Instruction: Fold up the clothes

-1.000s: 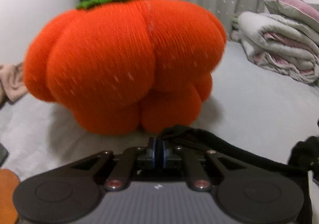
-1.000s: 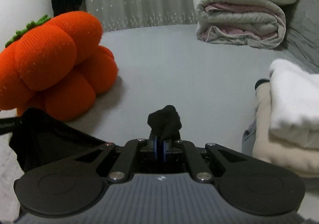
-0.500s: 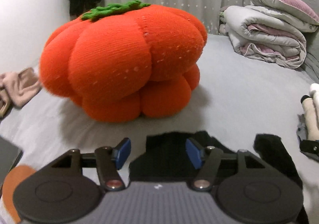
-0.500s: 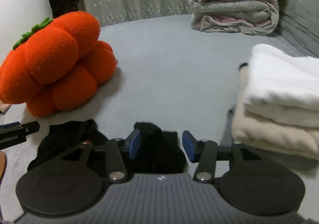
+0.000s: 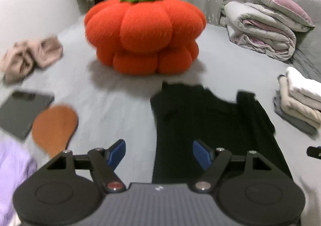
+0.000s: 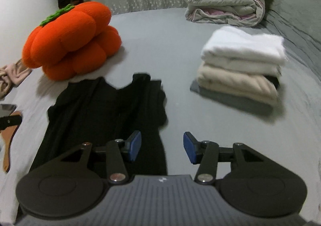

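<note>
Grey bed [image 6: 160, 31] bearing all items. Rolled quilt [image 6: 224, 3] lies far behind the orange pumpkin cushion [image 5: 144, 33], to its right. Black garment [image 6: 104, 109] lies flat just in front of the cushion, released. Stack of folded clothes [image 6: 240, 65] sits right of the cushion, beyond the garment. Left gripper [image 5: 159, 152]: jaws apart, just opened further, empty, over the garment's left edge. Right gripper [image 6: 162, 147]: jaws apart after opening, empty, over its right edge.
</note>
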